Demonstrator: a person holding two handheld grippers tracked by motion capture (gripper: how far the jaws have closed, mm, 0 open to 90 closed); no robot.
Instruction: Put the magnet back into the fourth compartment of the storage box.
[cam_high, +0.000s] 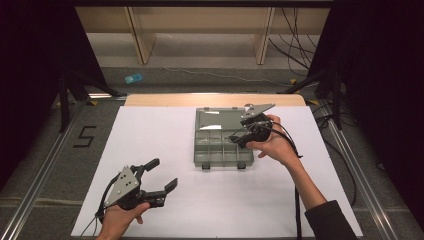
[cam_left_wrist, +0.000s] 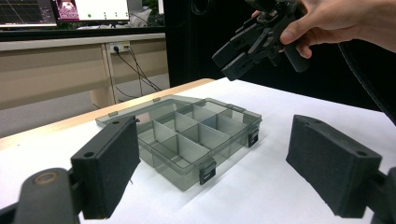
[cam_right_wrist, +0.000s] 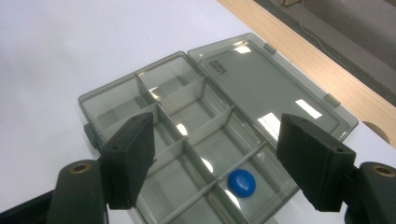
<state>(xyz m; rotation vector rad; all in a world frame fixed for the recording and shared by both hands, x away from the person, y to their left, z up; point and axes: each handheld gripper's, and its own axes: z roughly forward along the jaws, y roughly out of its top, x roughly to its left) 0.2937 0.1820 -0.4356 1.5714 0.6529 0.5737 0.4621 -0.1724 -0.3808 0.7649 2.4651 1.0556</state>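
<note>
grey see-through plastic makes up the compartment box (cam_high: 221, 142), which lies open on the white tabletop (cam_high: 165, 135) toward its far side, the lid (cam_high: 215, 119) folded flat back toward the far wooden edge. thin walls divide the box into small compartments, and two dark latches sit on its near edge. in the right gripper view a small round blue button (cam_right_wrist: 242, 182) rests on the floor of one compartment, near the end of the box closest to that camera. the right gripper (cam_high: 239, 138) hangs above the right end of the box, its jaws spread apart with nothing between them and the blue button lying loose below, untouched. the left gripper (cam_high: 161, 175) is held low over the near left part of the tabletop, well apart from the box, its jaws also wide and released, holding nothing; it points toward the box.
</note>
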